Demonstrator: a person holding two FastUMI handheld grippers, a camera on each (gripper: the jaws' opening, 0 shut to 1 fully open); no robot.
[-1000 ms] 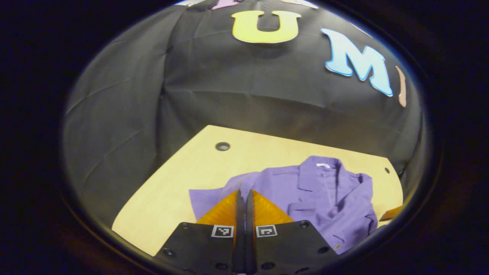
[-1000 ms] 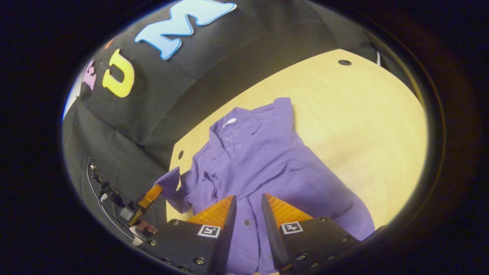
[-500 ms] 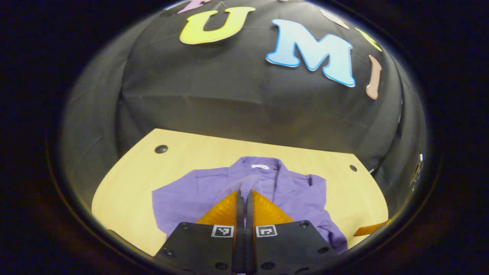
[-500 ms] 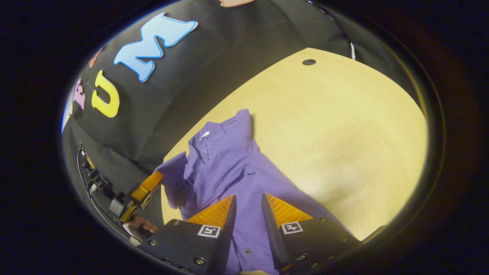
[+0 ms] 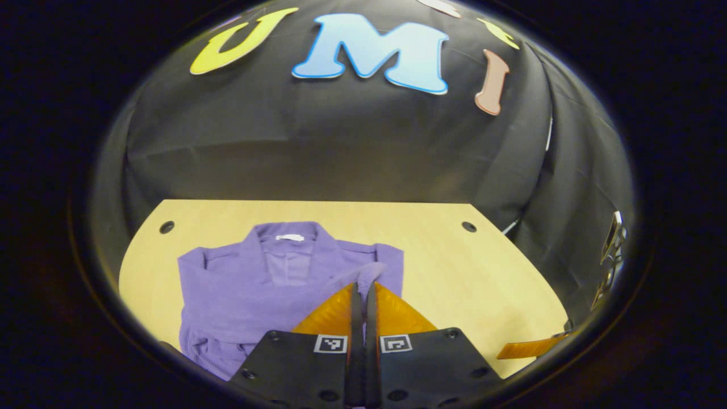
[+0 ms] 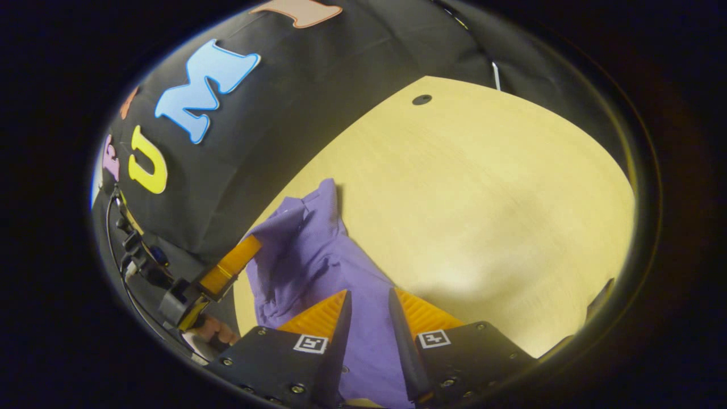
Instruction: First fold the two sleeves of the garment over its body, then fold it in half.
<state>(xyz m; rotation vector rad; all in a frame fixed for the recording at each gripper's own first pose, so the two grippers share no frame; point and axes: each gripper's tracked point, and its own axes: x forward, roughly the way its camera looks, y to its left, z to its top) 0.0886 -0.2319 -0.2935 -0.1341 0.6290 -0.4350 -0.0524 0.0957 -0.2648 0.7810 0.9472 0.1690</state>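
A purple collared garment lies front up on the pale wooden table, collar toward the far wall. My left gripper is shut on the cuff of one sleeve, held above the garment's body near its right shoulder. In the right gripper view the left gripper holds that raised purple fabric at the garment's far side, with a hand behind it. My right gripper hovers over the near part of the garment, jaws slightly apart with nothing pinched. One of its fingers shows at the table's right front edge.
Black cloth walls close the table at the back and both sides. Small round holes mark the table's far corners. Bare tabletop stretches to the right of the garment. Cables and hardware hang on the right wall.
My left gripper has carried the sleeve cuff from the garment's left side across its body to the right. The right gripper has drawn back toward the right, still slightly open.
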